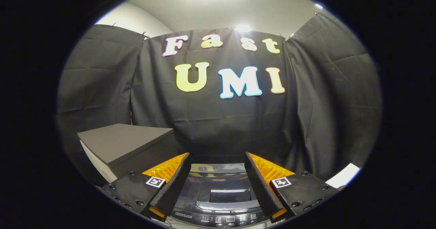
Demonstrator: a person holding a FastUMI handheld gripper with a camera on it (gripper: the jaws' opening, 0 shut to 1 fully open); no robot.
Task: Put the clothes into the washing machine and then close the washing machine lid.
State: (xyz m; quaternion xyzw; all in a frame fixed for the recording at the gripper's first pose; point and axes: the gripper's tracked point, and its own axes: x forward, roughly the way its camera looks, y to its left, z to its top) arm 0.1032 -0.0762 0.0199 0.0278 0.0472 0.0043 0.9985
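At lower left of the frame, a dark box [124, 143] with a pale side sits against the booth's black cloth wall [218, 126]; its lower part is cut off behind the left finger's mount, so what it stands on is hard to tell. Just right of it, the gripper [217, 161] hangs with its fingers [178, 178] spread wide and nothing between them but open air. Below and between the fingers, at lower centre of the frame, lies the washing machine [221, 195], seen from above: a dark, glossy top with its lid down, a rectangular window in the lid reflecting the ceiling light, and a strip of small buttons along the near edge. The machine's left and right sides are hidden under the fingers, and its front is cut off. Room is free above the lid, up to the cloth wall behind it. At lower right, a white flat piece [342, 176] pokes out, too cropped to identify.
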